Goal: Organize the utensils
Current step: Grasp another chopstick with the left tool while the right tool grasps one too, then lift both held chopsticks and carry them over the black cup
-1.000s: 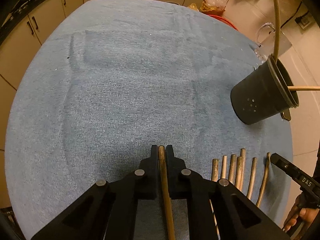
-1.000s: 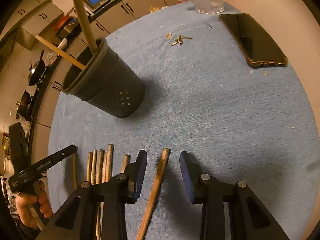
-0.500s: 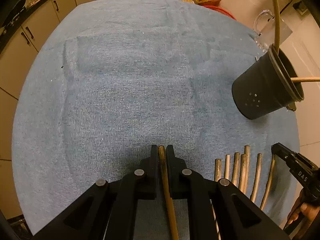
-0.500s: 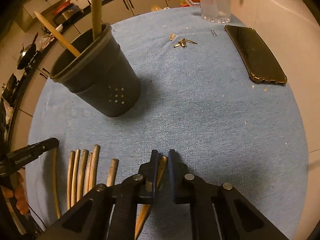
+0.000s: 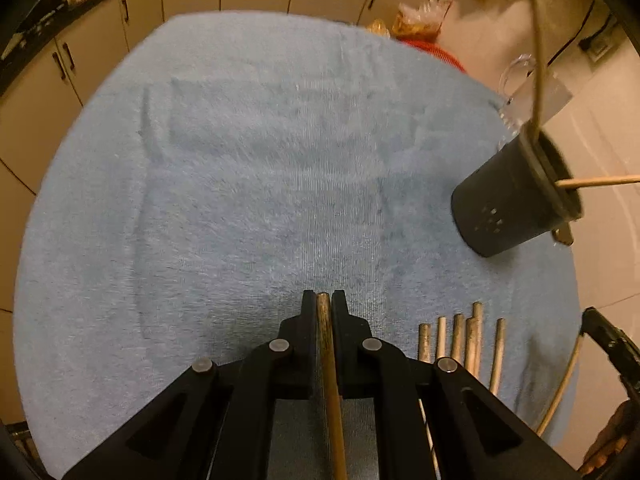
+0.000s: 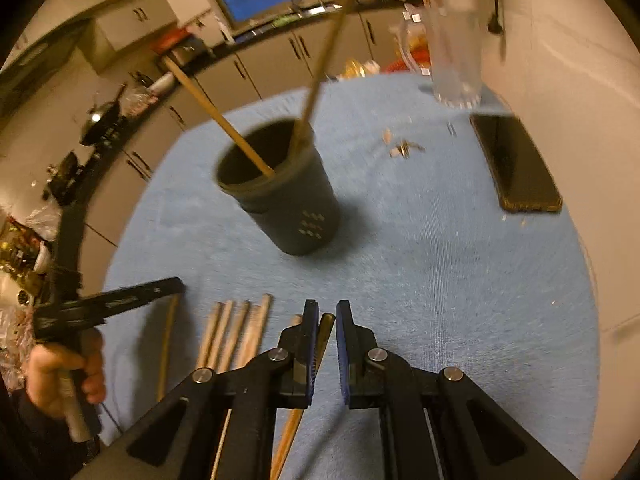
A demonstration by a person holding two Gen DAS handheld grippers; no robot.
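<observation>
The right gripper (image 6: 324, 316) is now shut on a stick (image 6: 326, 326); a second ago its jaws stood open either side of that stick as it lay on the cloth (image 6: 460, 280), and they have since closed on it. In the right wrist view the scene is blurred and the pot (image 6: 288, 200) is seen from higher than before, so the stick is judged to have been lifted clear of the cloth. That puts the pick as done and the carry to the pot as the step in hand.

The left gripper (image 5: 324, 300) is clamped on a second stick (image 5: 326, 344), as it was a second ago, with little change in its place over the cloth.

The right stick's long axis runs along the fingers: its blunt end pokes out just past the tips toward the pot, and its shaft trails back under the gripper, slanted slightly to the left. The left stick lies likewise, its end just at the fingertips.

The remaining sticks (image 6: 236, 332) are laid side by side on the cloth, just left of the right gripper, their ends toward the pot. Two utensils are already stood in the pot, leaning apart. To go in, the held stick is judged to need tipping toward upright.
</observation>
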